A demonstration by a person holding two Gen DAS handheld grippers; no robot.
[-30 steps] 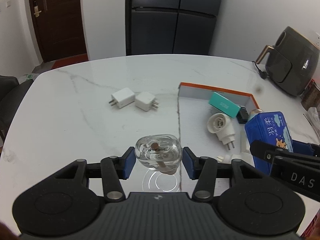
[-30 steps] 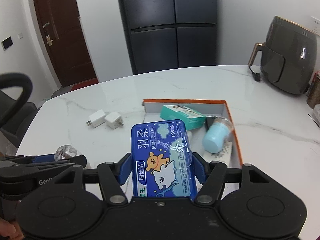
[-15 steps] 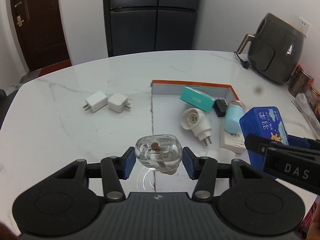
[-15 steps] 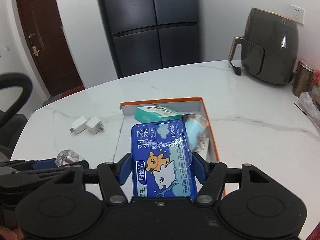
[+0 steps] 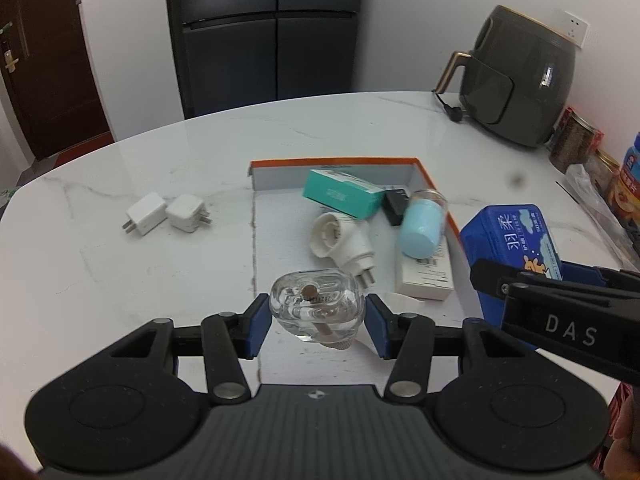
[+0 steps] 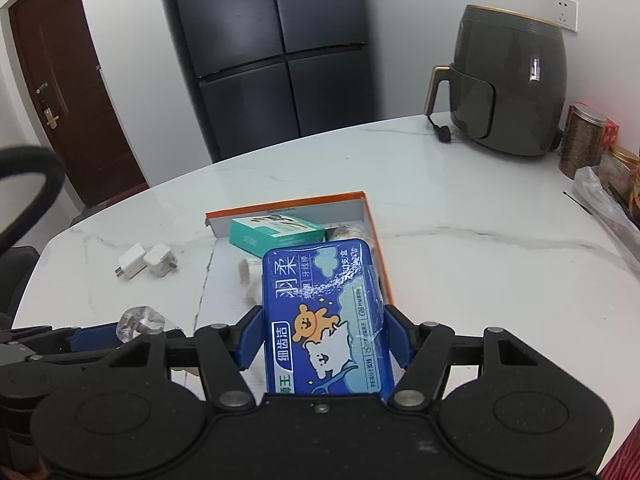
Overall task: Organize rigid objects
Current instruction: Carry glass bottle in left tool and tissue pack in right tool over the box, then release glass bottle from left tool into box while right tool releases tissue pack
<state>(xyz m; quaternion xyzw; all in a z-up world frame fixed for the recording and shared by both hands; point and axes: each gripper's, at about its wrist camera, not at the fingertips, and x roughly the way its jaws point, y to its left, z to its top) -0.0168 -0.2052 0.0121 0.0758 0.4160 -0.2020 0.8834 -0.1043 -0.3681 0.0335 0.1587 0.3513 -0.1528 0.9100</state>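
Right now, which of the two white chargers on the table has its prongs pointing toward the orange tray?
The right-hand white charger, the squarer one; its prongs point toward the orange tray. The left white charger's prongs point away.

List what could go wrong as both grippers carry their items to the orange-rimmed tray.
1. The clear glass bottle is smooth and rounded in the left gripper, so it may slip and break.
2. The blue floss box in the right gripper may knock the light blue cylinder in the crowded orange-rimmed tray.
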